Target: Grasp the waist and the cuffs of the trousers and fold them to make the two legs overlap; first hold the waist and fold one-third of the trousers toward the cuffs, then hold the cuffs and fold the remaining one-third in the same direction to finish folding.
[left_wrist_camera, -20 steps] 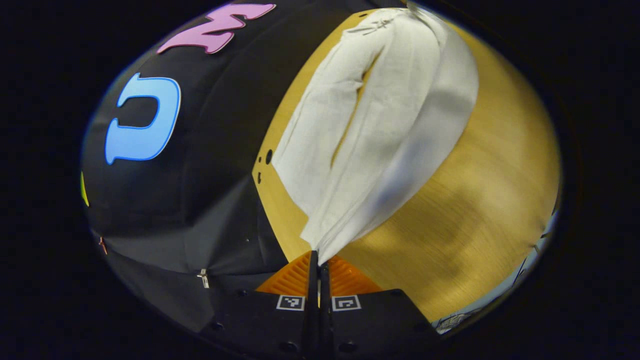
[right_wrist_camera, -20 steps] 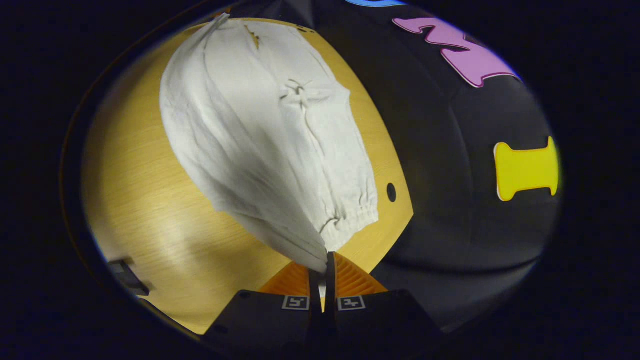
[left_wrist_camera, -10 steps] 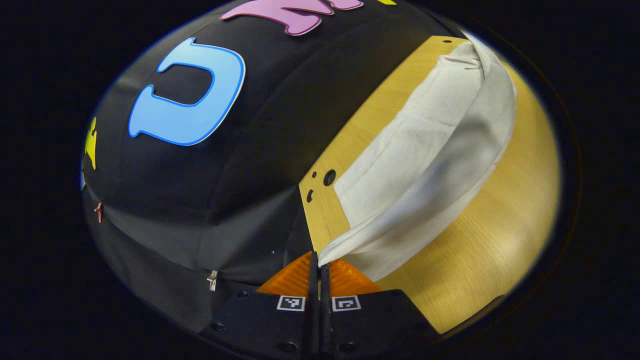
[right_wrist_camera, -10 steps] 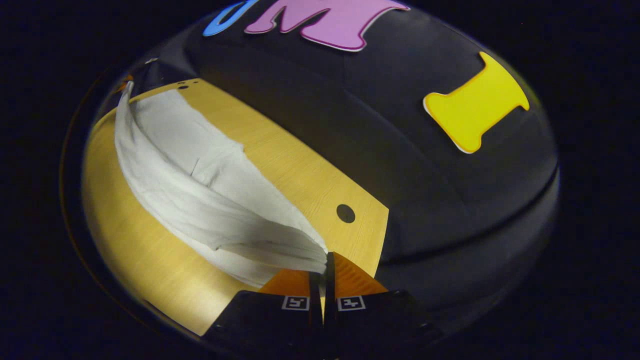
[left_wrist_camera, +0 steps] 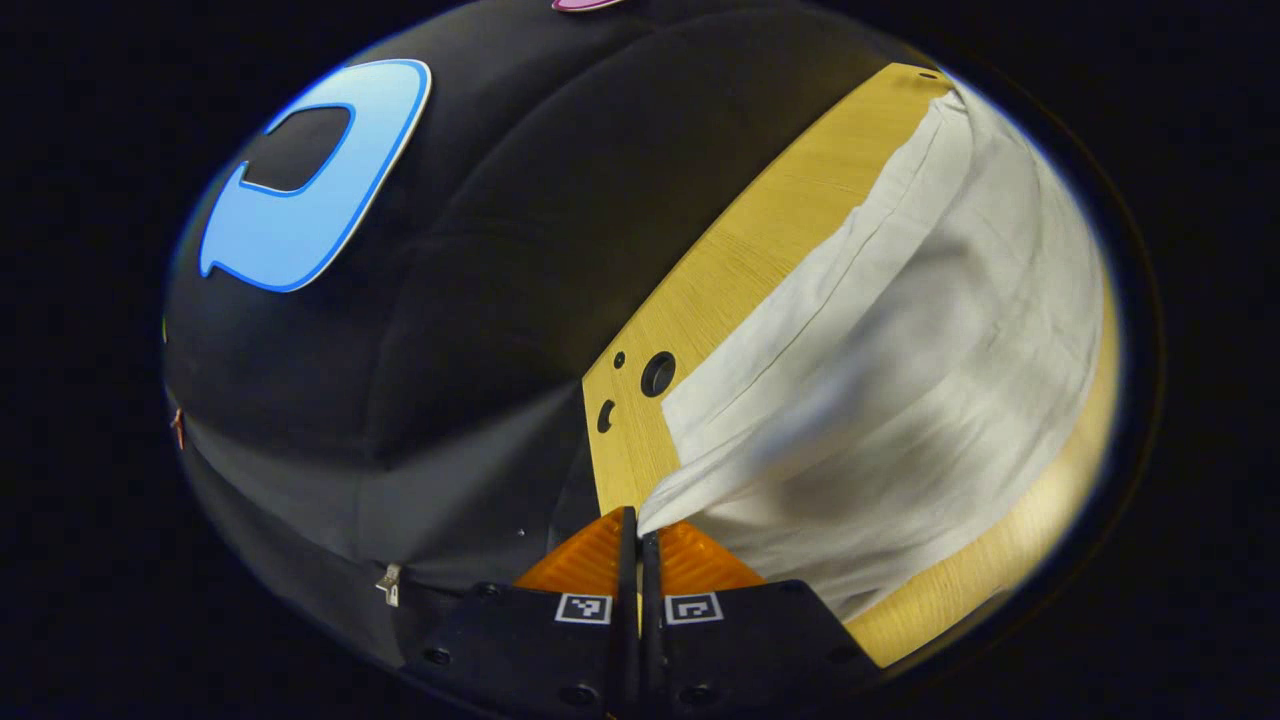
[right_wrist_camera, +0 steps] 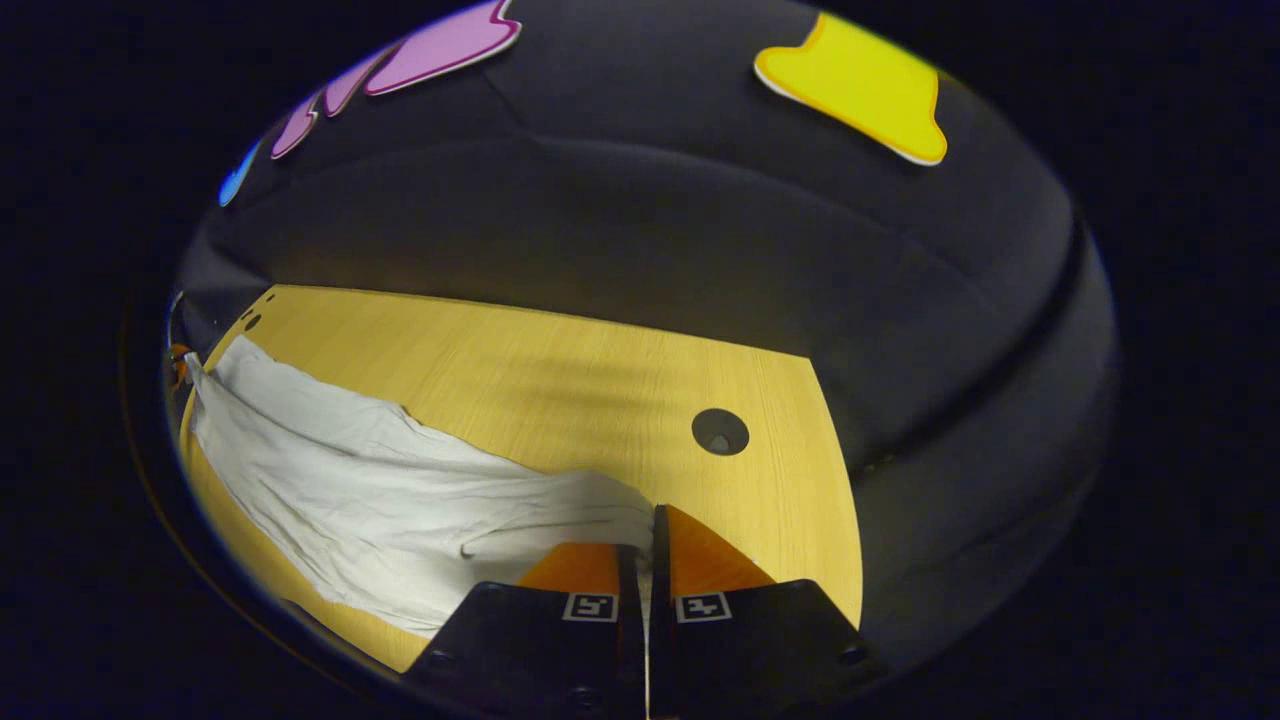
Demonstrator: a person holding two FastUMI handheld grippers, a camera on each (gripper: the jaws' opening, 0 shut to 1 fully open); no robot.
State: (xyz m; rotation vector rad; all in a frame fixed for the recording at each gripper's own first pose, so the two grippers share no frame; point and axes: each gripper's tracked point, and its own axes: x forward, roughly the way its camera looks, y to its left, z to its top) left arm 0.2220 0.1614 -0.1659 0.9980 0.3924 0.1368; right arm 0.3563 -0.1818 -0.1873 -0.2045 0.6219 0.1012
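White trousers (left_wrist_camera: 880, 400) lie lengthwise on the wooden table (left_wrist_camera: 740, 270), one leg folded over the other. In the left gripper view, my left gripper (left_wrist_camera: 640, 522) is shut on the cuff end, low over the table near its far-left corner. The cloth runs away from it to the upper right. In the right gripper view, my right gripper (right_wrist_camera: 650, 515) is shut on the waist end of the trousers (right_wrist_camera: 380, 480), close above the table (right_wrist_camera: 560, 370). The cloth stretches off to the left with loose wrinkles.
The booth's black cloth wall stands right behind the table's far edge. A round cable hole (left_wrist_camera: 657, 373) and two smaller holes sit beside the cuff end. Another round hole (right_wrist_camera: 720, 430) lies just beyond the waist end. Bare wood runs between the trousers and the back edge.
Both grippers carried the raised near edge of the trousers over toward the back of the table and came down. The spread legs now lie one over the other.
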